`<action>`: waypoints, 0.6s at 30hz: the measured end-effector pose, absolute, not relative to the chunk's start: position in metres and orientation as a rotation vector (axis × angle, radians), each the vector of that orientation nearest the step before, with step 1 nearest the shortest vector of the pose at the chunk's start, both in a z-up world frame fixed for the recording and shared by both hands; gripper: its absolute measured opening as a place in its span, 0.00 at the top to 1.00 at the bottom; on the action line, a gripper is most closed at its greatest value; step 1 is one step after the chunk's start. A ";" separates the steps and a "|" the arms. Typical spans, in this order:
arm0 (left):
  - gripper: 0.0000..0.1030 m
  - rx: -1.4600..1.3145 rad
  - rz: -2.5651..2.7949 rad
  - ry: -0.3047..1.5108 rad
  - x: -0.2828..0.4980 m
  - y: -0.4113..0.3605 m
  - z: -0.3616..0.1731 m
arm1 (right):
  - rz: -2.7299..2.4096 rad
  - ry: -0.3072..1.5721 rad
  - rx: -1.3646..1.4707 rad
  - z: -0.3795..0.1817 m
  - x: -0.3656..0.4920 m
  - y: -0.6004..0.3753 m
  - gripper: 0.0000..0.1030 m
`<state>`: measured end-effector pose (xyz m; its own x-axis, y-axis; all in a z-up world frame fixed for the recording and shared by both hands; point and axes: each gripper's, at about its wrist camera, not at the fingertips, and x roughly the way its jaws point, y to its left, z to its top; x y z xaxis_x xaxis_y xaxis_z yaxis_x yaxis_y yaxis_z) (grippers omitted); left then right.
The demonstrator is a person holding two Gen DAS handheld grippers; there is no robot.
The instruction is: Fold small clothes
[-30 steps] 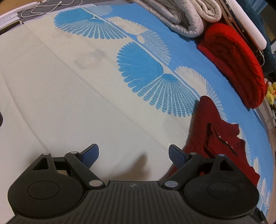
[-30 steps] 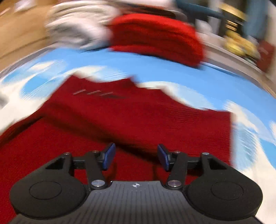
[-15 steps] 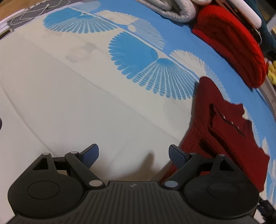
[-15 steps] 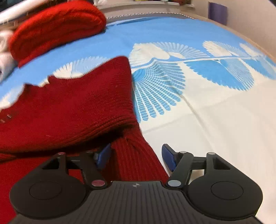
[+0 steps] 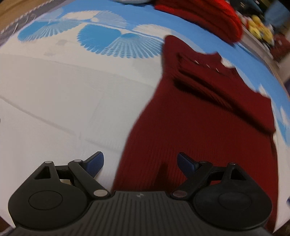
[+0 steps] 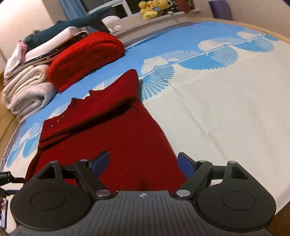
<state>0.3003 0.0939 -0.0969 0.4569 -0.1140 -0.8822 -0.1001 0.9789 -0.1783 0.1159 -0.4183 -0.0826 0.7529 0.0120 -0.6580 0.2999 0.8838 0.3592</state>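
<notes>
A dark red knit garment (image 5: 204,112) lies flat on the white and blue patterned cloth (image 5: 54,94), with its sleeves folded across the body and small buttons near the collar. It also shows in the right wrist view (image 6: 119,134). My left gripper (image 5: 140,162) is open, low over the garment's near left edge, one finger over the cloth and one over the knit. My right gripper (image 6: 144,162) is open, low over the garment's near right edge, holding nothing.
A folded bright red knit (image 6: 87,56) and a folded cream blanket (image 6: 25,94) lie at the far side, with stacked clothes and a dark plush behind. Yellow plush toys (image 6: 152,9) sit on a shelf. The cloth's wooden edge (image 6: 262,27) curves at right.
My left gripper has swung right, from over bare cloth to the garment's left edge. My right gripper has pulled back and opened wider; more of the garment shows ahead of it.
</notes>
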 end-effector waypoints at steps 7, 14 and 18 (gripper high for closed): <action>0.11 -0.130 0.007 1.055 0.223 0.099 -0.104 | -0.162 0.669 0.342 -0.086 0.071 -0.421 0.19; 0.11 -0.007 0.045 0.992 0.166 0.091 -0.105 | -0.079 0.675 0.271 -0.089 0.044 -0.392 0.19; 0.11 0.021 0.031 0.992 0.147 0.085 -0.110 | -0.055 0.708 0.218 -0.094 0.041 -0.381 0.19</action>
